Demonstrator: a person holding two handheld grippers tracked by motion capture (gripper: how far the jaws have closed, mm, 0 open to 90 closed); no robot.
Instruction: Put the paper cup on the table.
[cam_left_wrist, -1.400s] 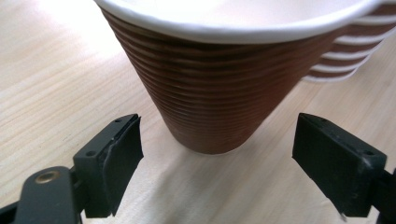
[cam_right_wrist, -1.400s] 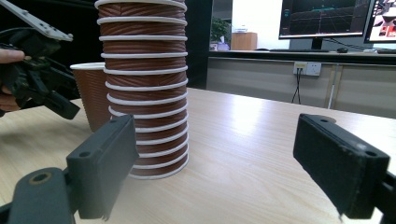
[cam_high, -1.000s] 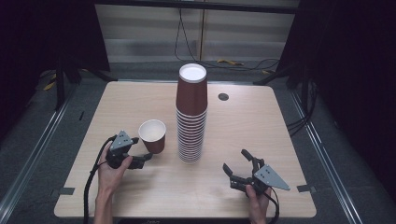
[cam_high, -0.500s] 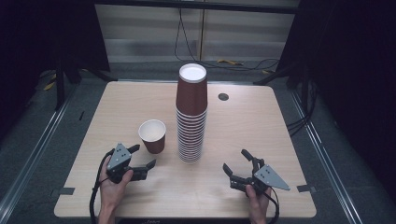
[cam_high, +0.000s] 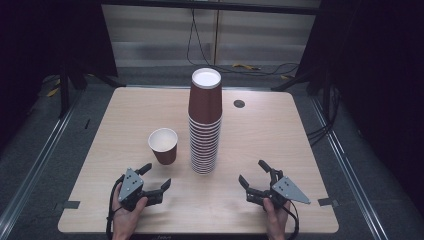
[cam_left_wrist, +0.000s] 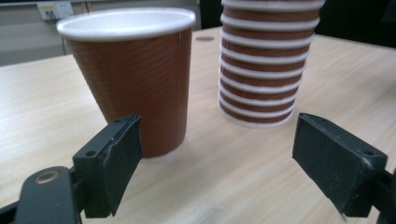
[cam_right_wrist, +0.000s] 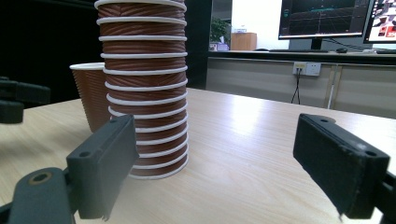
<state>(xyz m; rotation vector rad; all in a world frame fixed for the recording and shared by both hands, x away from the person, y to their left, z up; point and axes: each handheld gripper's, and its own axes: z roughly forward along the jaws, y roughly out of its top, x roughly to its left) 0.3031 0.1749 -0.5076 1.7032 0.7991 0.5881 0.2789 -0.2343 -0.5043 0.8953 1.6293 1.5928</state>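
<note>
A single brown paper cup (cam_high: 163, 145) stands upright, white inside, left of a tall stack of brown cups (cam_high: 205, 125) at mid-table. My left gripper (cam_high: 156, 176) lies low near the front edge, below the single cup and apart from it, its jaws open and empty. In the left gripper view the single cup (cam_left_wrist: 135, 84) rises just beyond the left jaw of the left gripper (cam_left_wrist: 217, 135), with the stack (cam_left_wrist: 266, 60) to its right. My right gripper (cam_high: 252, 171) rests open at the front right. In the right gripper view the right gripper (cam_right_wrist: 217, 130) faces the stack (cam_right_wrist: 142, 84), with the single cup (cam_right_wrist: 88, 93) behind it.
The light wooden table (cam_high: 280, 135) has a small dark round cap (cam_high: 239, 103) set in it behind the stack. Dark floor, rails and cables surround the table. A wall with a socket (cam_right_wrist: 307, 68) and monitors lies beyond the far edge in the right gripper view.
My left gripper has drawn back from the single cup toward the front edge of the table and sunk a little. The cup stays put. The right gripper has not moved.
</note>
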